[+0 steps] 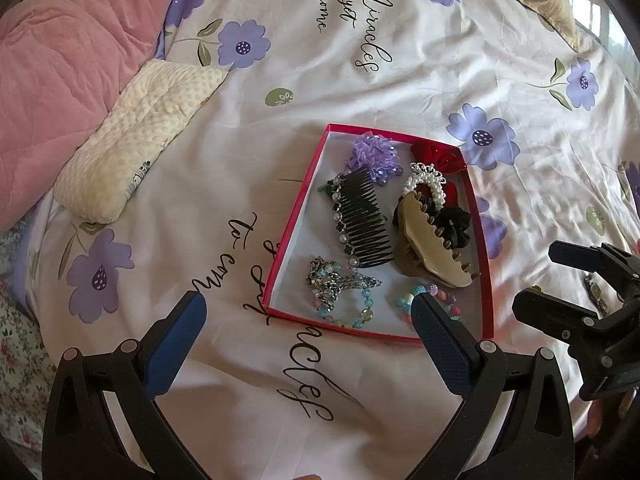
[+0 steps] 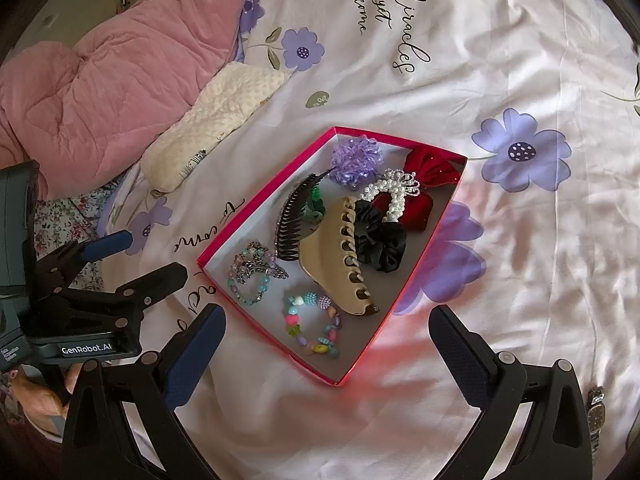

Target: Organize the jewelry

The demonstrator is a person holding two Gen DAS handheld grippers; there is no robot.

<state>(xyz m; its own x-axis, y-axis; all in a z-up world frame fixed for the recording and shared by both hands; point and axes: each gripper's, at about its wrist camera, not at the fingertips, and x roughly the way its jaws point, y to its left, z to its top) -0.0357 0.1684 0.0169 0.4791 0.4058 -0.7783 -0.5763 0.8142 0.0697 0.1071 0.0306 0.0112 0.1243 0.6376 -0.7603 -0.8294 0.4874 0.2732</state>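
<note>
— Where's the jewelry?

— Mostly in the red box [image 2: 420,264] on the bed [image 2: 520,280]; a watch [image 2: 596,416] lies near right.

— And our grippers?

— Left gripper [image 1: 308,312] and right gripper [image 2: 328,328] both spread, empty, so we can reach it.

A shallow red box [image 2: 264,192] lies open on the bedsheet. It holds a tan claw clip [image 2: 340,256], black comb [image 2: 294,220], black scrunchie [image 2: 380,240], pearl scrunchie [image 2: 394,192], purple flower [image 2: 354,158], red bow [image 2: 428,176] and two beaded bracelets [image 2: 316,328]. A wristwatch [image 2: 596,416] lies outside the box on the sheet.
</note>
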